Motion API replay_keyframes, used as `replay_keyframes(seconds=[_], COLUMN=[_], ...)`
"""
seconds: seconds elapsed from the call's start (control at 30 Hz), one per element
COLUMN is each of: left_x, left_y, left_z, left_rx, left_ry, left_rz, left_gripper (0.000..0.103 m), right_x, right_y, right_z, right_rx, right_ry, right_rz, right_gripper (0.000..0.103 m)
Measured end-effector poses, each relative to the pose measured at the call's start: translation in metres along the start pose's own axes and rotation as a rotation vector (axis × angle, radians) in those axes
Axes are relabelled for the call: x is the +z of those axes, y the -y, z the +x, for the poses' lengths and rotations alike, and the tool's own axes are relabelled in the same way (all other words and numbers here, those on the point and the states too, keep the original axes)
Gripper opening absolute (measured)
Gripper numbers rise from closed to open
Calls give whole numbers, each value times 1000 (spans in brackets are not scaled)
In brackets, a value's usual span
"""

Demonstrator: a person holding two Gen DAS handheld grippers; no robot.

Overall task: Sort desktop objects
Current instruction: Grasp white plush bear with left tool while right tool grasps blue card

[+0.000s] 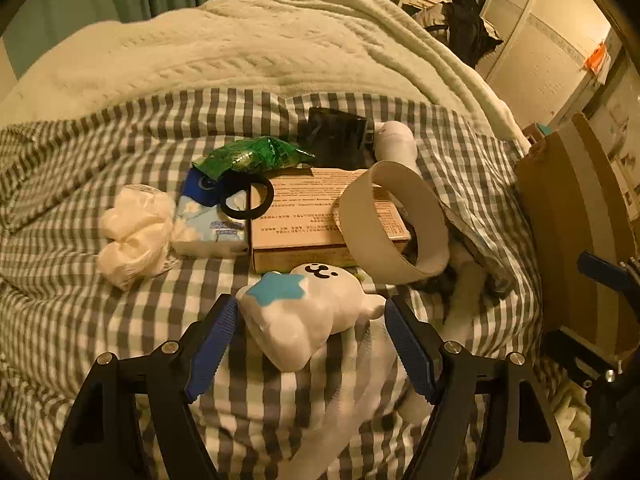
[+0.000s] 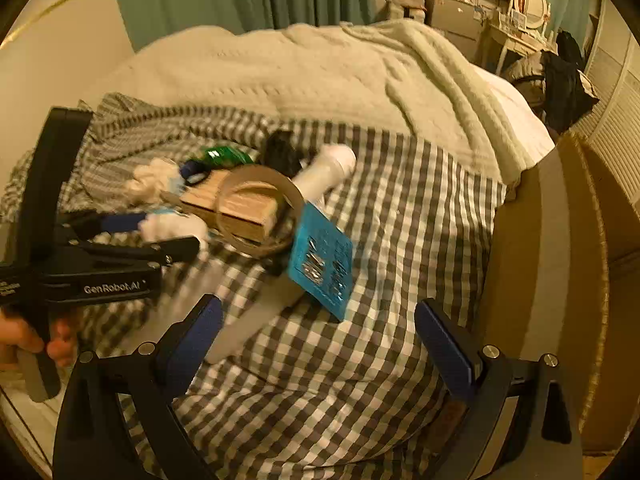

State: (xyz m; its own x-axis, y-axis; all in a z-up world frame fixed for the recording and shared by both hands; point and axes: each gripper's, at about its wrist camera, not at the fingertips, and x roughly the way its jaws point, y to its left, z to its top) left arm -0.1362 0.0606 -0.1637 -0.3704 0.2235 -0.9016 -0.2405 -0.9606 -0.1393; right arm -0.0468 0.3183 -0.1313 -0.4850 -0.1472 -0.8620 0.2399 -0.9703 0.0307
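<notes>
A white plush toy with a blue star (image 1: 304, 312) lies on the checked sheet (image 1: 120, 320). My left gripper (image 1: 310, 304) stands open around it, one blue pad at each side, neither pressing in. Behind it are a flat cardboard box (image 1: 304, 216), a beige paper ring (image 1: 394, 220), a black hair tie (image 1: 246, 200), a green packet (image 1: 252, 156), a tissue pack (image 1: 208, 224) and a crumpled white wad (image 1: 134, 232). My right gripper (image 2: 320, 306) is open and empty over the sheet, just short of a teal card (image 2: 322, 260). The right wrist view is blurred.
A large cardboard carton (image 2: 552, 260) stands against the bed's right side. A cream blanket (image 1: 260, 52) covers the far half of the bed. A black pouch (image 1: 336, 136) and a white bottle (image 1: 394, 140) lie behind the box. A person's hand (image 2: 24, 336) holds the left gripper.
</notes>
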Motion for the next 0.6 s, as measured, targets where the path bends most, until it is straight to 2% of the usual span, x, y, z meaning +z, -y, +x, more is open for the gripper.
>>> replay_keyframes(seconds=[0.13,0.27,0.43,0.47,0.53,0.6], left_x=[7,9,13,14,16,18], left_y=[-8,-6,-8,-8,-5,0], left_z=[17,24,26,27,28,33], left_rx=[-65,-72,-93,-91,-83,-73], left_ry=[-38,-46,-73,-85,-102,-116], left_rz=[-49,-21,-16,-21,-7,21], left_gripper=[81,83,83,83,83,83], right_x=[11,23,33,34,35,35], right_y=[2,1,12,15,23,31], right_z=[19,39,60,63,70,81], right_rx=[1,-3,-45,-56,-83,-75], right_ry=[-21,-37,-81,-86,-99,-129], right_rz=[8,3,20,21,26,50], right_gripper=[97,91,67,65,52,44])
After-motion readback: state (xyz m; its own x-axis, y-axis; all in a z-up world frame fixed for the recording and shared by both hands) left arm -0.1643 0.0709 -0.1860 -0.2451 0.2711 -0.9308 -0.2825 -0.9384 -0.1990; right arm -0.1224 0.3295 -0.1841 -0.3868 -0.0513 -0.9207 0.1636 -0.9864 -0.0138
